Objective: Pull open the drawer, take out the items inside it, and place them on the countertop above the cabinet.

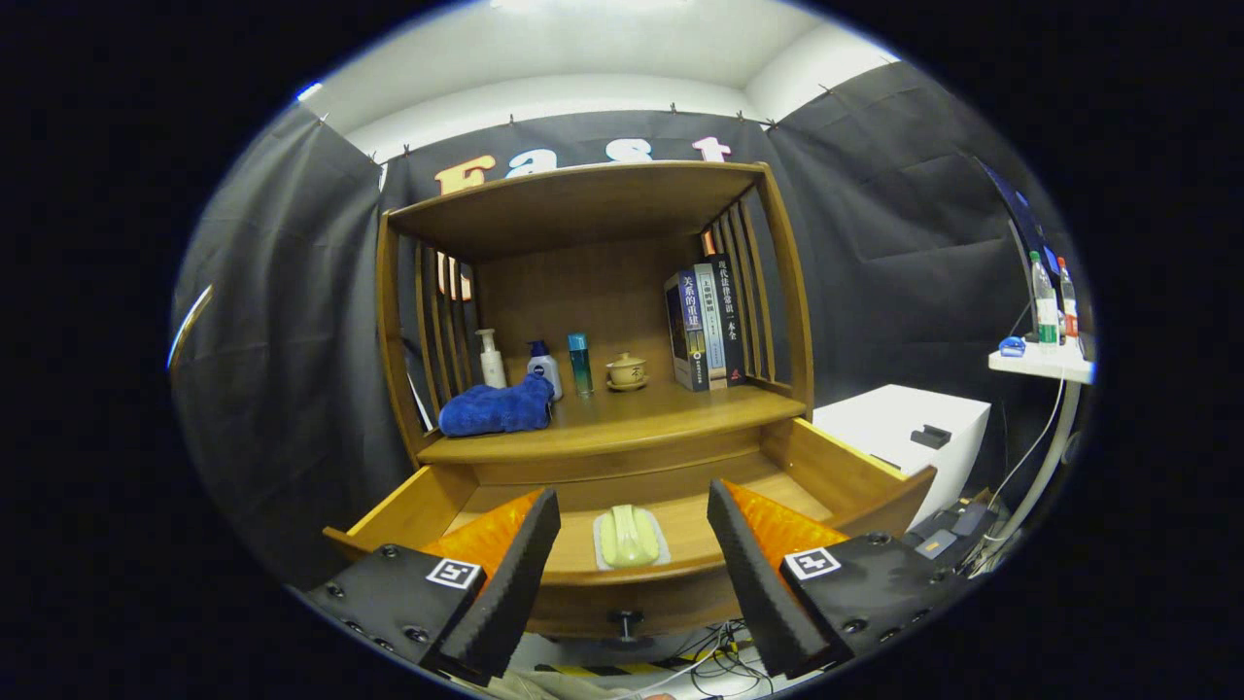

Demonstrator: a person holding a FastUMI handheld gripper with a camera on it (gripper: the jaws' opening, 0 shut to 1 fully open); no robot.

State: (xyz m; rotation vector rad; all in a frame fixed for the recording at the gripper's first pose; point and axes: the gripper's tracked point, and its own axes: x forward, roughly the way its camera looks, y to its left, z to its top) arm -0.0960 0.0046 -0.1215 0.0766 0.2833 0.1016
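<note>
With the drawer [680, 530] already pulled out, your gripper [632, 574] hovers with jaws wide apart, framing the green soap dish [630, 536] lying inside, below the countertop [622, 418], ready to descend.

Drawer [855, 476]: 1, pulled open.
Soap [629, 535]: 1, pale green, on 1 dish, lying in the drawer.
Knob [626, 618]: 1, on the drawer front.
Towel [496, 408]: 1, blue, on the bench [661, 413].
Bottles on bench: 3, namely 1 pump bottle [491, 360], 1 white bottle with blue cap [543, 367], 1 teal bottle [580, 364].
Lidded cup [627, 369]: 1, on 1 saucer.
Books [707, 321]: 3, upright.
Bottles on side shelf [1045, 365]: 2 [1043, 301].
White box [904, 428]: 1.
Hand-held gripper [632, 544]: 1, with 2 fingers spread apart, the soap between them.
</note>
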